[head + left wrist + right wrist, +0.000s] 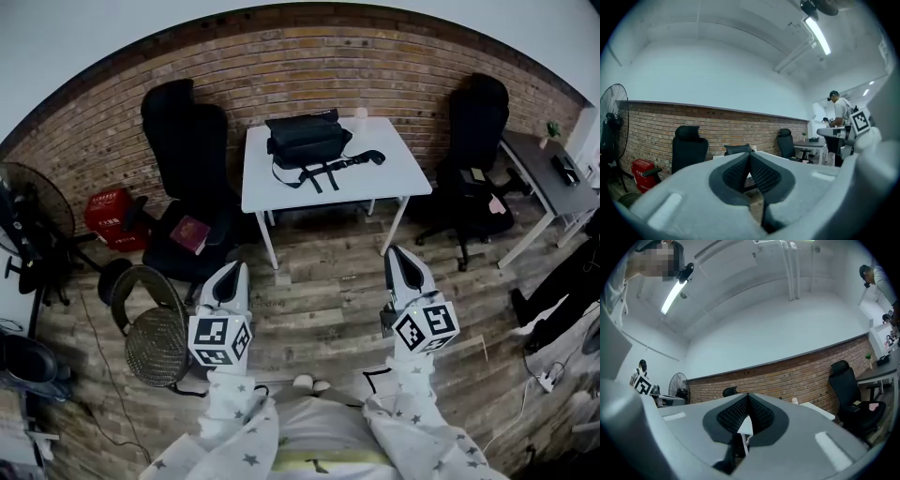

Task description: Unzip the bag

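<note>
A black bag with straps trailing to its right lies on a white table at the far side of the room; its top peeks over the jaws in the left gripper view. Both grippers hang well short of the table, over the wooden floor. My left gripper is shut with nothing in it, its dark pads meeting at the tips. My right gripper is shut and empty too, with the pads closed in front of the table's edge.
Black office chairs stand left and right of the table. A red box, a floor fan and a round mesh stool are at the left. A grey desk stands at the right. Another person stands further off.
</note>
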Available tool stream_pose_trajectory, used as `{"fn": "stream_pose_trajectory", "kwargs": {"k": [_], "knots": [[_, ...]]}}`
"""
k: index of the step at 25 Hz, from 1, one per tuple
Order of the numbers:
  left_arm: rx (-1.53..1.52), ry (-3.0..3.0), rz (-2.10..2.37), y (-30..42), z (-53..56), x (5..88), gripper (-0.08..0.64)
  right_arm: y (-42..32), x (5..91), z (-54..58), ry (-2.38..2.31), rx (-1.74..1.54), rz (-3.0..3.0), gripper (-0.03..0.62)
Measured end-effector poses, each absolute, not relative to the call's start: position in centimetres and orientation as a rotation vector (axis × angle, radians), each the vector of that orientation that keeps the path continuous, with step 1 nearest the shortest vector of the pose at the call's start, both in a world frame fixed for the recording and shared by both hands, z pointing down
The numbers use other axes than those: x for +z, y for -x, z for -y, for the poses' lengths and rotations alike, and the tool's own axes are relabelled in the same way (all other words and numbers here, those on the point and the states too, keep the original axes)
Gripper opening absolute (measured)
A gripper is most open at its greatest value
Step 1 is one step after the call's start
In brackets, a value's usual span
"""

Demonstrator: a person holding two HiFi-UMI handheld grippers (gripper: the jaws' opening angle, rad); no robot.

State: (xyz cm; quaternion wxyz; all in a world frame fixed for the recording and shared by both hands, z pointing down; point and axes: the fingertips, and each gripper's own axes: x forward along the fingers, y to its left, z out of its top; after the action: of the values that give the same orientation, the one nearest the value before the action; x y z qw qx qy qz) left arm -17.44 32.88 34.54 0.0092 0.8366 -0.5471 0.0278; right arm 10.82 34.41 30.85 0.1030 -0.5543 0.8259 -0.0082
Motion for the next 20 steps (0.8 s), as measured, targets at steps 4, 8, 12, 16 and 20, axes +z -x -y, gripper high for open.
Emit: {"fn": "stream_pose_trajectory", "kwargs": {"k": [4, 8, 12, 16, 20], "knots": [[0.092, -2.626, 1.700, 16.4, -33.0, 34.3, -0.002, -11.6, 31.0, -34.6, 1.614, -0.040, -2.433, 0.008], [0.099, -2.607, 1.717, 16.2, -33.3, 34.8, -0.002, -12.3, 31.6, -34.4, 1.614, -0.063, -2.416, 0.008], [0.098, -2.568, 1.740, 16.7, -33.3, 35.3, -0.002, -12.5, 31.9, -34.1, 1.597, -0.085, -2.419, 0.008], [0.112, -2.569, 1.734, 16.3, -32.7, 35.3, -0.002, -13.1, 32.3, -33.5, 1.589, -0.100, -2.414, 0.008], [0.133, -2.577, 1.710, 15.6, -31.6, 36.0, -0.002, -13.3, 33.0, -32.2, 1.592, -0.132, -2.401, 0.008]]}}
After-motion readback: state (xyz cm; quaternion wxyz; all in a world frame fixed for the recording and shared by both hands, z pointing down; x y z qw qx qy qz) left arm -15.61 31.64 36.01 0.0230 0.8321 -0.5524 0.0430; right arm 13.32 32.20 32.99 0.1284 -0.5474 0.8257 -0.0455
